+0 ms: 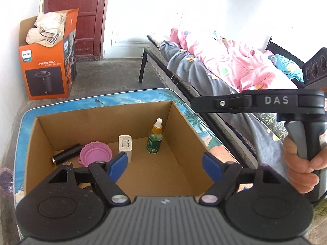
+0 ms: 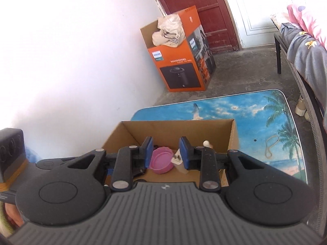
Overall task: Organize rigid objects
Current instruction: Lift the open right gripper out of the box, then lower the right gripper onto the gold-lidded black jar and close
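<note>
Beach-print table (image 2: 255, 110) beside a bed, with an open cardboard box (image 1: 102, 118) on it.
Left wrist view: the left gripper (image 1: 163, 163) stands wide and empty above the box's near edge; inside are a black cylinder (image 1: 66, 156), pink bowl (image 1: 96, 156), white charger (image 1: 125, 146) and dropper bottle (image 1: 155, 138), free floor on the right. Right wrist view: the right gripper (image 2: 166, 153) is narrow, holding nothing; bare table beyond the box shows only here.
</note>
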Motion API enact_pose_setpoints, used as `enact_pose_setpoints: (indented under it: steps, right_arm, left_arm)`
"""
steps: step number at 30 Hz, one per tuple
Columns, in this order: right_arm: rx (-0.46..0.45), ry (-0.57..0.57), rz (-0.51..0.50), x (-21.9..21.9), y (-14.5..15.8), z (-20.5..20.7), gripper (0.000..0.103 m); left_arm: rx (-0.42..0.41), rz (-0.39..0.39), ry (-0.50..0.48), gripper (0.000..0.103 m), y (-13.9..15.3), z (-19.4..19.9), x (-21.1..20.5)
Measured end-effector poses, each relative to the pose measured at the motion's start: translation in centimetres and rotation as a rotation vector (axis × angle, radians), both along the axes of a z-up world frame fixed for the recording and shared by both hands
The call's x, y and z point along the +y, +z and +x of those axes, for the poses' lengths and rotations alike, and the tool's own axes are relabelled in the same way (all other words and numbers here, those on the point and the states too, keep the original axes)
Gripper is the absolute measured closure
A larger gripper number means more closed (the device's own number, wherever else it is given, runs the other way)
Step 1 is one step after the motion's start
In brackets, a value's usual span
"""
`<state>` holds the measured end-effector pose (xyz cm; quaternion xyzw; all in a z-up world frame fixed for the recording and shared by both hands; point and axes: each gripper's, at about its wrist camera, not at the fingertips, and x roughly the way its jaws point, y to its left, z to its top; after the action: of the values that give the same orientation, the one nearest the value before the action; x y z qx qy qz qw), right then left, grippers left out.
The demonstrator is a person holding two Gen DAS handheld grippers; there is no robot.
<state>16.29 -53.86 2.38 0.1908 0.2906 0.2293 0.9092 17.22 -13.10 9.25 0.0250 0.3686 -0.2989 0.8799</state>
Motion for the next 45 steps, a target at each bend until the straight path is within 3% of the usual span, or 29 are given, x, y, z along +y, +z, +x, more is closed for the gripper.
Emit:
enact_pose_setpoints:
  steps: [6,12,16,20,25,34,40,45]
  right_arm:
    - [0.043,0.049,0.150,1.4,-3.0,-6.4,0.071]
    - [0.188,0.121,0.193,6.3,-8.3,-7.6,0.070]
    - [0.271,0.136,0.171,10.2,-11.3,-6.8,0.070]
    - [0.294,0.104,0.096,13.2,-12.9,-5.5,0.070]
    - [0.312,0.094,0.018,15.6,-13.9,-3.6,0.070]
    - [0.328,0.127,0.010,17.7,-14.3,-1.8,0.069]
    - [0.344,0.130,0.001,16.7,-14.0,-2.6,0.069]
    - [0.361,0.087,0.019,14.3,-14.1,-4.2,0.069]
  left_arm:
    - [-0.017,-0.009,0.033,0.012,-0.8,-5.6,5.0]
    - [0.024,0.050,0.083,0.012,-4.8,-8.6,8.4]
    - [0.045,0.131,0.095,0.012,-8.4,-9.0,9.1]
    - [-0.011,0.196,0.109,0.014,-10.8,-9.3,9.0]
    - [-0.055,0.207,0.090,0.016,-12.7,-8.9,7.9]
    - [-0.108,0.204,0.096,0.018,-13.8,-8.0,7.2]
    - [-0.081,0.146,0.057,0.018,-13.3,-8.4,7.3]
    - [-0.090,0.145,-0.014,0.018,-13.3,-9.4,5.6]
